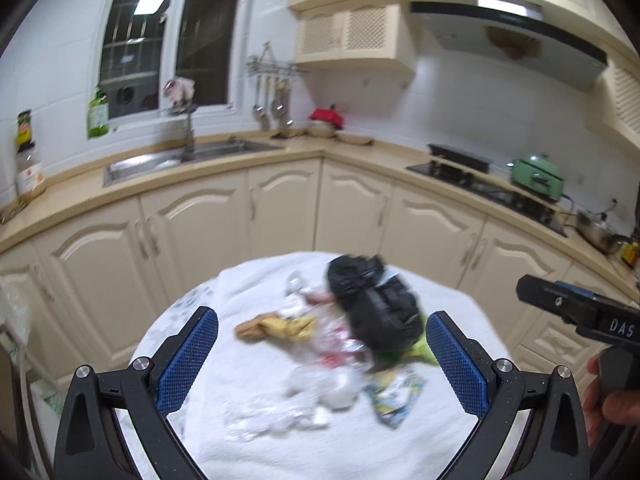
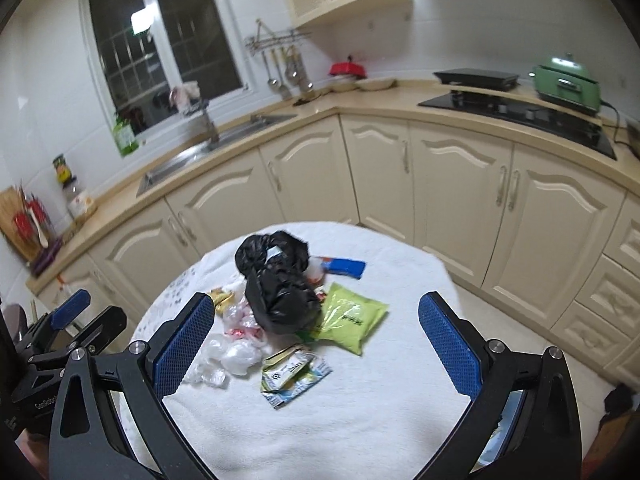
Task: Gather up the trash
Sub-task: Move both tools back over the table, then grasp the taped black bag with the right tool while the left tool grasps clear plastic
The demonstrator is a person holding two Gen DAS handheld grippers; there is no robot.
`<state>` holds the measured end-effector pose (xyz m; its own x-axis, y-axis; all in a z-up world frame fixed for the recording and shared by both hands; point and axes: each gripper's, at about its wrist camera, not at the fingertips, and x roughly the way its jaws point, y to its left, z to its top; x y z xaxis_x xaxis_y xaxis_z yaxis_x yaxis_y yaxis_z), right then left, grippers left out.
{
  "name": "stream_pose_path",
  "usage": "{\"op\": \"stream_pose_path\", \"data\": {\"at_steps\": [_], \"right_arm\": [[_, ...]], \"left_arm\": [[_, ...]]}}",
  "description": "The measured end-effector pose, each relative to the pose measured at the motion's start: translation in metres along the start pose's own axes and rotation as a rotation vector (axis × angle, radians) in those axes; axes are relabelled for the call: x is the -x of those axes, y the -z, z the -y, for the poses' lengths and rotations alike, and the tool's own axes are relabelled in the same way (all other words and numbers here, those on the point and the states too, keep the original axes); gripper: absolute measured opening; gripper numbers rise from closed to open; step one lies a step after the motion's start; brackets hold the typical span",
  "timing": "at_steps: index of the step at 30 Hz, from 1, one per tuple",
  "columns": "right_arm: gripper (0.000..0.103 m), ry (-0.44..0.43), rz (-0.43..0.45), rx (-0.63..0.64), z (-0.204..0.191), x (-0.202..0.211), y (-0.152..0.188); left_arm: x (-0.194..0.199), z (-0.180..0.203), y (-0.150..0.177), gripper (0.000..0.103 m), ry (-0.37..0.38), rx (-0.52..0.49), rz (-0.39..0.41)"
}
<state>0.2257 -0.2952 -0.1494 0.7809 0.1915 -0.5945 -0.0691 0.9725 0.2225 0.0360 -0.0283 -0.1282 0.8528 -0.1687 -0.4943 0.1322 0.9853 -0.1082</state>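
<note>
A round desk covered with a white towel-like cloth (image 2: 320, 420) is seen from both wrist cameras, and all the trash visible lies on it; nothing is shown as collected yet. A crumpled black plastic bag (image 2: 278, 284) sits toward the far edge of the desk, somewhat left of its middle. Touching its right side lies a lime-green snack packet (image 2: 352, 318), and beyond that, near the far edge, a blue wrapper (image 2: 344, 267). A flattened white-and-green carton (image 2: 294, 374) lies nearer the desk's middle, just in front of the black bag. Crumpled clear and white plastic film (image 2: 236, 354) is spread to the left of the carton, with a small gold-yellow wrapper (image 2: 222, 298) behind it, beside the bag.

The left gripper (image 1: 322, 356) is held above the near edge of the desk with its blue-padded fingers (image 1: 188, 360) spread wide and nothing between them. The right gripper (image 2: 316, 344) is likewise held over the near edge, fingers wide apart and empty. Neither is touching any item.

The task is judged to be at its very start: every piece remains loose on the desk, and no bin is visible. The black bag may be meant as the receptacle, though this cannot be told.
</note>
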Motion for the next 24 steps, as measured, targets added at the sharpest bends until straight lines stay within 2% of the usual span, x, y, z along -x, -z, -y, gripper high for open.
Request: {"op": "stream_pose_path", "data": {"at_steps": [4,8,9,15,24], "right_arm": [[0.103,-0.001,-0.041,0.038,-0.011,-0.022,0.0],[0.103,0.004,-0.094,0.073,-0.02,-0.053,-0.002],[0.103,0.004,-0.105,0.081,-0.024,-0.06,-0.002],[0.103,-0.004,-0.176,0.139,-0.043,-0.108,-0.004],[0.103,0.035,-0.277,0.175,-0.052,-0.179,0.001]], "left_arm": [[0.001,-0.008,0.006,0.102,-0.02,0.017,-0.018],[-0.012,-0.017,-0.003,0.102,-0.029,0.033,-0.054],[-0.019,-0.02,-0.013,0.102,-0.029,0.036,-0.062],[-0.058,-0.047,-0.028,0.102,-0.025,0.03,-0.127],[-0.108,-0.037,-0.013,0.102,-0.009,-0.021,-0.217]]}}
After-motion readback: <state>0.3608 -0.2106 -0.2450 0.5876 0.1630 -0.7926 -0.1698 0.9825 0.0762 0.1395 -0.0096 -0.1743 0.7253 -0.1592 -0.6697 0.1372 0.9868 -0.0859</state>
